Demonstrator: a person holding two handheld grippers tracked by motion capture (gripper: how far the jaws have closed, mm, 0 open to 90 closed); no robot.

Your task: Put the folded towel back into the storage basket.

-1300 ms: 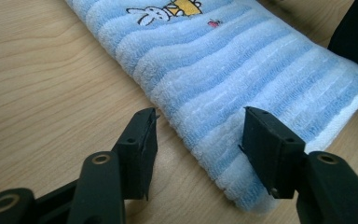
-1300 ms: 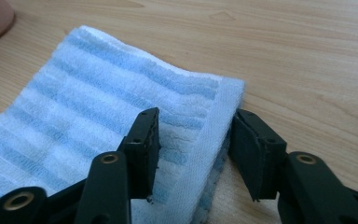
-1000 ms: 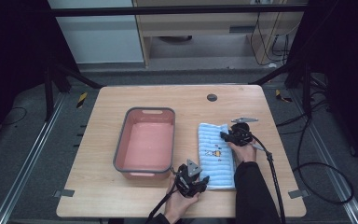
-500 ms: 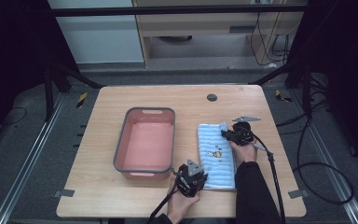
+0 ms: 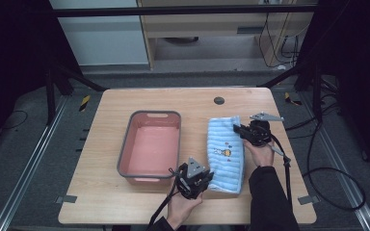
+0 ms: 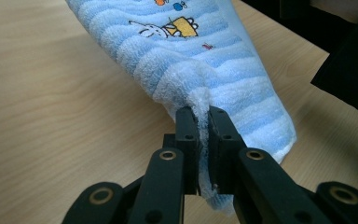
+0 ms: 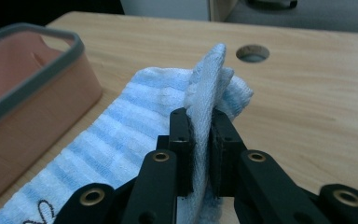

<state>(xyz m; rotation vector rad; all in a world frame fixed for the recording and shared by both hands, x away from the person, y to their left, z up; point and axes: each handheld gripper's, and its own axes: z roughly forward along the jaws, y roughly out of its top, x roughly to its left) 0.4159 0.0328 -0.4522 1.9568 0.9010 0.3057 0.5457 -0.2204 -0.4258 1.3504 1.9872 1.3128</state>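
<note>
1. Left gripper view: left gripper (image 6: 199, 140) fingers pinch the near corner of the blue striped towel (image 6: 200, 70). Only a thin edge of cloth sits between them, so a sharp pull could slip it free.
2. High view: the towel (image 5: 227, 153) lies flat on the worktop (image 5: 101, 202), at about 3 o'clock from the pink bin (image 5: 150, 147) and just beside it. The left gripper (image 5: 193, 180) is at the towel's 7 o'clock corner.
3. Bin rim is close. A fold or drag toward 9 o'clock could snag cloth on it or nudge the bin.
4. Right gripper view: right gripper (image 7: 202, 140) fingers pinch a bunched far corner of the towel (image 7: 135, 130). High view puts that gripper (image 5: 252, 132) at the towel's 1 o'clock.
5. Uneven lift between hands would likely skew or stretch the cloth.
6. Cable hole (image 5: 218, 100) lies at 12 o'clock, apart from the towel; low risk.
</note>
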